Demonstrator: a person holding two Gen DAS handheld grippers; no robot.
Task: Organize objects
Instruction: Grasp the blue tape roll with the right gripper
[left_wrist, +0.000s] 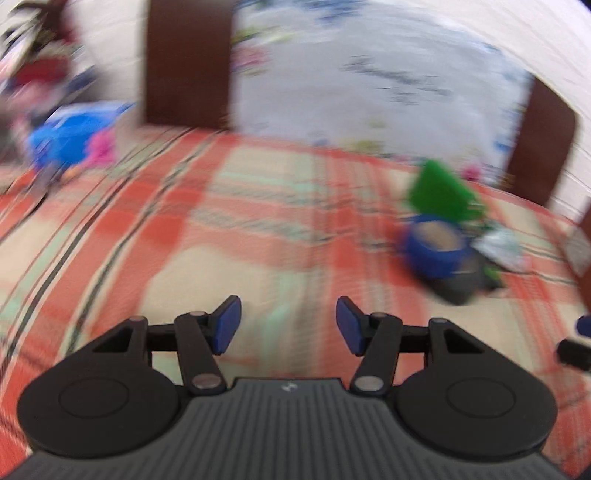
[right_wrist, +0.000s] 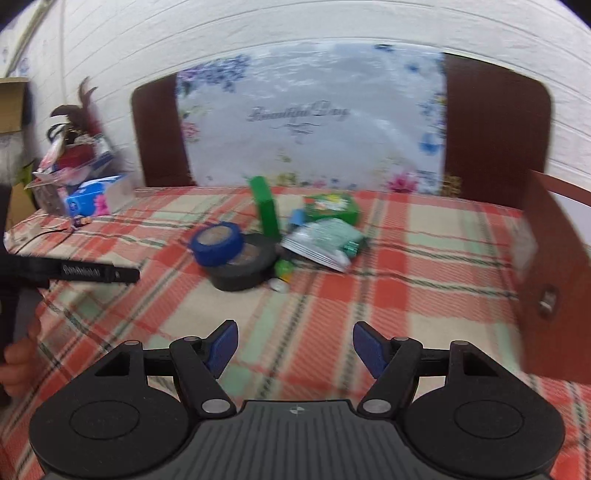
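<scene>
A small heap of objects lies on the plaid cloth (right_wrist: 369, 295). A blue tape roll (right_wrist: 218, 243) leans on a wider black tape roll (right_wrist: 243, 271). Behind them stands a green box (right_wrist: 266, 210) on end, with a flat green pack (right_wrist: 332, 208) and a silvery green pouch (right_wrist: 321, 240) to its right. My right gripper (right_wrist: 293, 345) is open and holds nothing, well short of the heap. My left gripper (left_wrist: 288, 325) is open too, with only cloth between its pads. In its blurred view the blue tape roll (left_wrist: 436, 247) and green box (left_wrist: 439, 192) lie ahead to the right.
A brown box (right_wrist: 554, 277) stands at the right edge of the bed. A blue tissue box (right_wrist: 96, 199) and clutter sit at the far left. The headboard (right_wrist: 310, 122) with a floral panel closes the back. A hand (right_wrist: 18, 362) shows at the left.
</scene>
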